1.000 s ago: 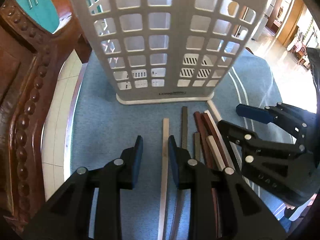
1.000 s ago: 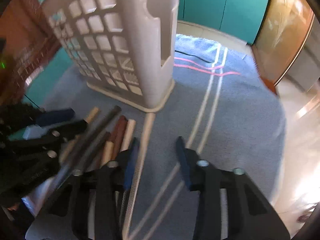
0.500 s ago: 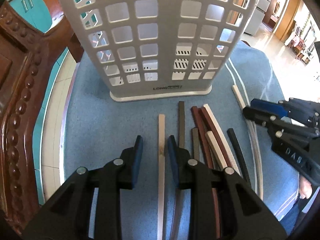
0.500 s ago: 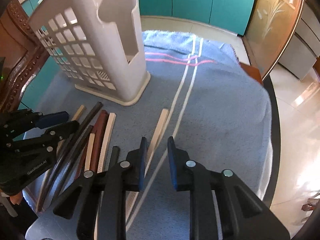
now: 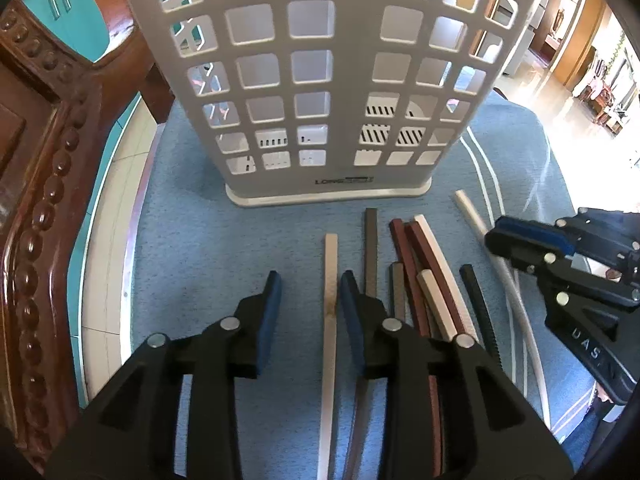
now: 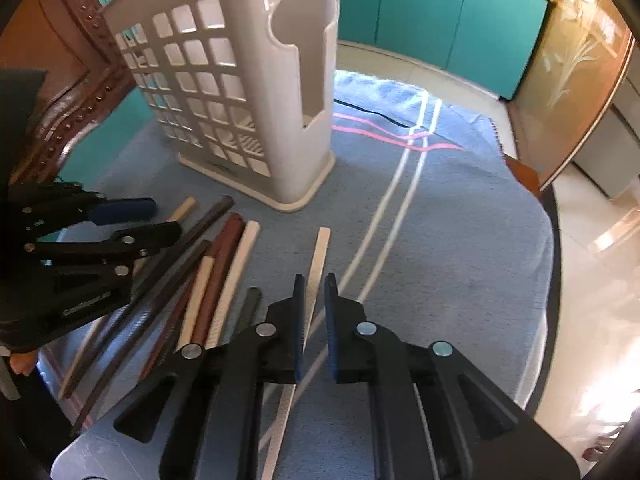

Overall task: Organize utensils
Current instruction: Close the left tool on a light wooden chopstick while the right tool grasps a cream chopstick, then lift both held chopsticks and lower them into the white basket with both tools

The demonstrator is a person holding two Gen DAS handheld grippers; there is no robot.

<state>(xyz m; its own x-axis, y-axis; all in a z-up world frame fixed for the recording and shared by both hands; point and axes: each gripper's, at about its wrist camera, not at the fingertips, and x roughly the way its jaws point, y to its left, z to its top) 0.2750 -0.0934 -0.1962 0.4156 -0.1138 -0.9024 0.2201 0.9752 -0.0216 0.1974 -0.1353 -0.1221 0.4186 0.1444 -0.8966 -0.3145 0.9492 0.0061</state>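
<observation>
Several chopsticks lie side by side on a blue cloth in front of a white lattice utensil holder (image 5: 328, 76), also in the right wrist view (image 6: 248, 92). My left gripper (image 5: 308, 300) is open, its jaws either side of a pale cream chopstick (image 5: 330, 320). My right gripper (image 6: 311, 312) has its jaws narrowly apart around a separate white chopstick (image 6: 318, 256) that lies right of the pile; I cannot tell if the pads touch it. Dark brown, red-brown and cream chopsticks (image 5: 416, 264) sit between the grippers.
A carved wooden chair back (image 5: 44, 208) stands at the left. The blue cloth (image 6: 460, 248) with white and pink stripes covers the round table, whose edge drops to a tiled floor at the right. Teal cabinets (image 6: 440, 12) stand behind.
My right gripper has moved right and closed down around the separate white chopstick. My left gripper has lowered and opened slightly over the cream chopstick.
</observation>
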